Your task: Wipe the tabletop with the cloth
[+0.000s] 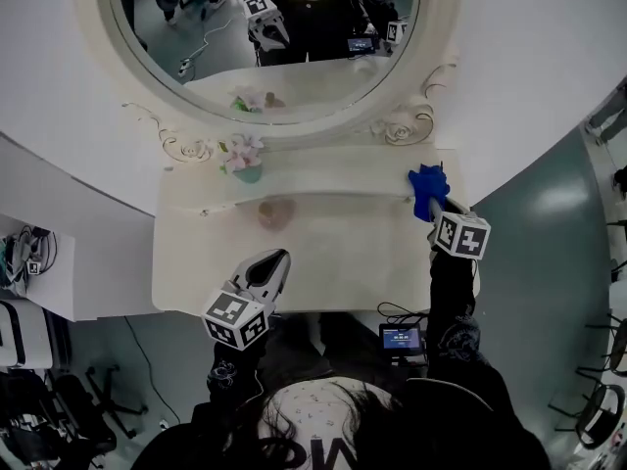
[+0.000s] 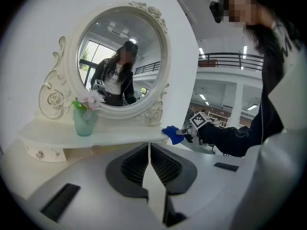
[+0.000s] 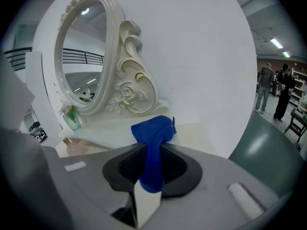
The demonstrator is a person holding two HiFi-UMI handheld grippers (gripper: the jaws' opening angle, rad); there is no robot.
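**Head view.** Your right gripper is reached out to the far right corner of the tabletop, with the blue cloth bunched at its tip, beside the right end of the raised shelf. A corner suits the start of a wipe, since a stroke from there can run the full width. Your left gripper hangs over the near left part of the top, well apart from the cloth. My guess is that you hold it back to leave the wiping lane open. A vase of flowers stands on the shelf under the mirror, off the lower surface. A pinkish thing lies mid-table; I cannot tell what it is.

**Left gripper view.** The jaws are pressed together with nothing between them, so this hand is idle. Past them you see the cloth at the shelf's end, in the other gripper's pinch.

**Right gripper view.** The jaws are clamped on the cloth's tail and a wad sticks out ahead of them. That wad is the working face, and the pinch behind it looks firm enough to drag with. The wad sits low at the corner, but I cannot tell whether it touches the top. I judge that the wiping is only about to start. The next stroke needs the wad pressed flat, and the pinkish thing lies in the way.
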